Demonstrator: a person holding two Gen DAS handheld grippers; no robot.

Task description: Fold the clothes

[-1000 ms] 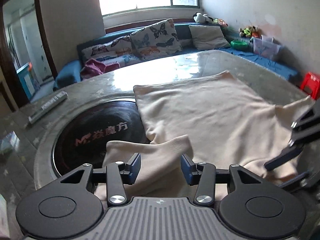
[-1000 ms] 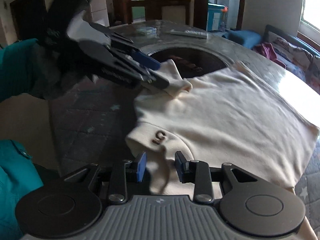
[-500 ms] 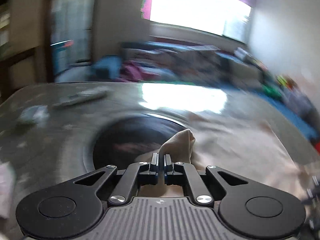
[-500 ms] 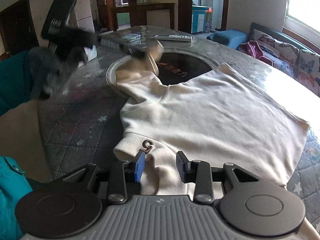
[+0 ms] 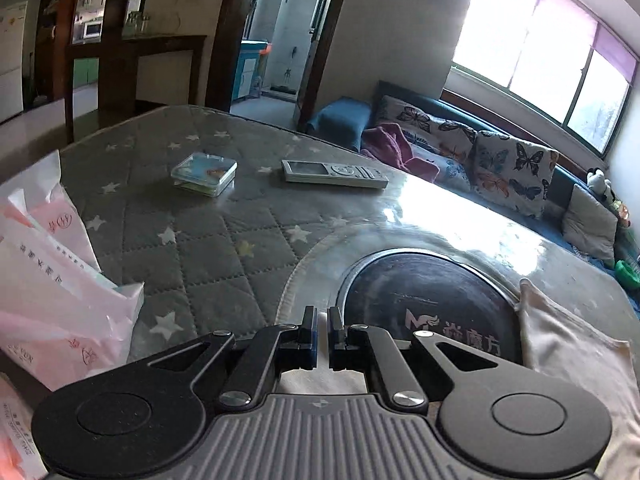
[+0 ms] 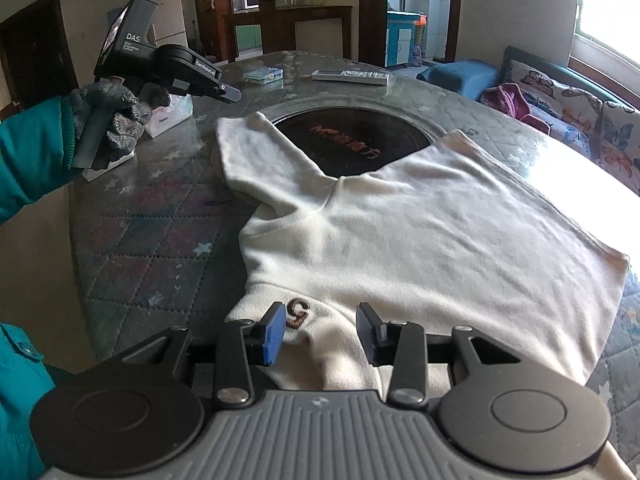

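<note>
The cream shirt point(image 6: 420, 236) lies spread on the bench point(image 6: 160, 232), its upper edge overlapping the dark round plate point(image 6: 352, 140) set into the bench top. Half a second ago the left gripper point(image 5: 322, 330) pinched the sleeve and lifted it; now the sleeve point(image 6: 256, 156) lies flat, stretched out beside the dark round plate, and the left gripper is raised clear of it with its fingers nearly together, nothing visible between them. The right gripper point(image 6: 322, 330) has stayed at the collar end, fingers wide apart over the brown "5" mark point(image 6: 298, 312), holding nothing.

Only the right wrist view shows the whole shirt and the gloved left hand point(image 6: 116, 116). Only the left wrist view shows the pink packets point(image 5: 52, 280) well left of the plate; beyond it lie a remote point(image 5: 334, 174) and a small clear box point(image 5: 204, 172).
</note>
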